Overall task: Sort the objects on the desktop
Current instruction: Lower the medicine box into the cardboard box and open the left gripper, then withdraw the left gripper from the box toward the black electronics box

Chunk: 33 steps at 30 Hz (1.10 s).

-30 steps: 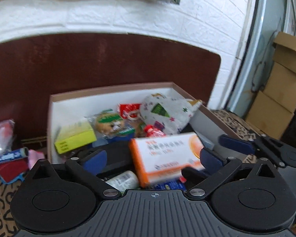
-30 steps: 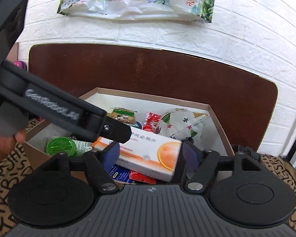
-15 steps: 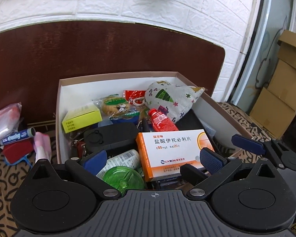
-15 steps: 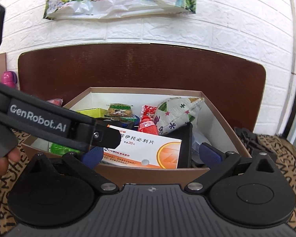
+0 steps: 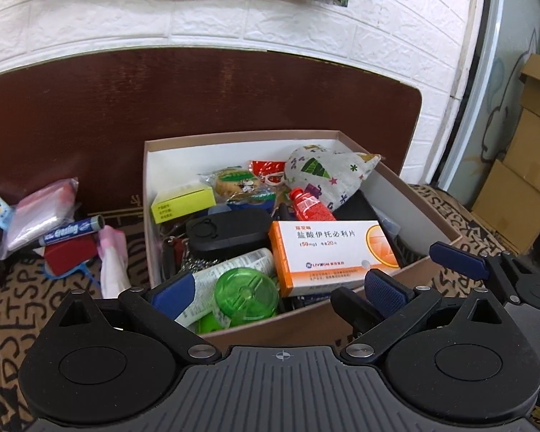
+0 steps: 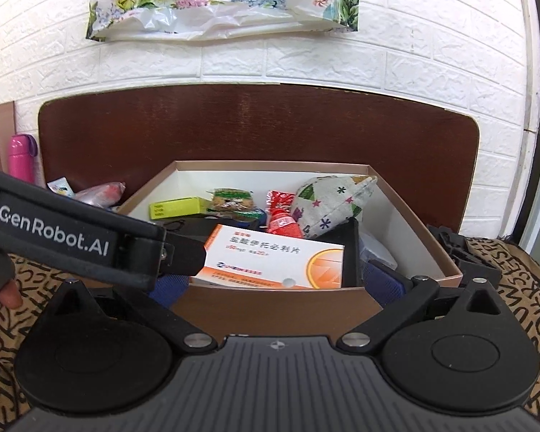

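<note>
Hovering just in front of the near wall of the cardboard box (image 5: 417,198), the left gripper (image 5: 279,289) has its jaws spread wide and holds nothing; its blue pads (image 5: 387,284) flank the near end of the box. The right gripper (image 6: 277,280) sits beside it at the same near wall, jaws likewise released and empty, with the left tool's black arm crossing its view.

Inside the box, closest to the near wall, lie a green round lid (image 5: 246,291) and a white tube (image 5: 226,280) touching it. Just beside them rests the orange and white medicine box (image 5: 333,255), lying flat on other items. Behind it sit a black case (image 5: 230,232) and a red sachet (image 5: 307,205). Further back are a yellow-green carton (image 5: 181,199), a wrapped snack (image 5: 234,181), and a printed fabric pouch (image 5: 327,174) leaning toward the box's far right corner.

Left of the box, on the patterned cloth (image 5: 14,309), lie a blue marker (image 5: 72,230), a pink item (image 5: 113,266) and a clear plastic bag (image 5: 41,212).
</note>
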Each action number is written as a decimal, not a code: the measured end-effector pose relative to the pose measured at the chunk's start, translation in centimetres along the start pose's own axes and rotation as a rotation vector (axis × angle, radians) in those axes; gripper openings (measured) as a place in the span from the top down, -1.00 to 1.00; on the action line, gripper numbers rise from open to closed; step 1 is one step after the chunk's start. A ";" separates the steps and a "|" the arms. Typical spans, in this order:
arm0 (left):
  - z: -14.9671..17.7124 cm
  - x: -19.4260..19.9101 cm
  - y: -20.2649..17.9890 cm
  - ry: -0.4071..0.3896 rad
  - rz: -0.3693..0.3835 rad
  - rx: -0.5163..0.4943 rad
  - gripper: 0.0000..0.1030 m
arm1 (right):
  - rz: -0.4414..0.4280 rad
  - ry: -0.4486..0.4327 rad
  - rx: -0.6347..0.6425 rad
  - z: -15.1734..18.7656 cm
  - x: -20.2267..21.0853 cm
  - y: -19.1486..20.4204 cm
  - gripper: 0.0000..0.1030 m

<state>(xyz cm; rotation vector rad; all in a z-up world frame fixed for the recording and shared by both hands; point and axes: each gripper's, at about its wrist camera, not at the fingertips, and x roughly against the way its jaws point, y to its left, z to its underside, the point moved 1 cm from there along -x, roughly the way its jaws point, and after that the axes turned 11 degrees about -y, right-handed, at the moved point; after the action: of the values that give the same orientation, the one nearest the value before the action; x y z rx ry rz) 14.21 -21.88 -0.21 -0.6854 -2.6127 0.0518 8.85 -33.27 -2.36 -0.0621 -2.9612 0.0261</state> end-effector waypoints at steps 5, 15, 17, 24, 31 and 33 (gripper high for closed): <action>0.6 1.8 0.3 -0.024 -0.059 0.000 -1.00 | -0.014 0.015 -0.019 0.1 1.0 0.8 -0.99; 3.0 6.2 2.8 -0.023 -0.114 0.083 -1.00 | -0.076 0.026 -0.035 1.0 3.5 4.2 -0.99; 3.7 6.8 3.4 -0.013 -0.136 0.090 -1.00 | -0.090 0.037 -0.045 1.4 4.0 5.2 -0.99; 5.9 8.8 6.2 0.039 -0.222 0.120 -1.00 | -0.162 0.101 -0.105 2.8 5.3 8.7 -0.99; 7.3 10.8 8.6 0.063 -0.300 0.133 -1.00 | -0.180 0.169 -0.122 3.5 5.5 12.3 -0.99; 7.4 11.2 9.2 0.067 -0.325 0.132 -1.00 | -0.174 0.177 -0.110 3.6 5.5 13.5 -0.99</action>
<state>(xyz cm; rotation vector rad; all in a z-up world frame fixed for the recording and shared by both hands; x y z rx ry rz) 6.51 -7.97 -3.72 -0.2096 -2.5940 0.0990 3.33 -19.64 -5.18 0.1696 -2.7772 -0.1573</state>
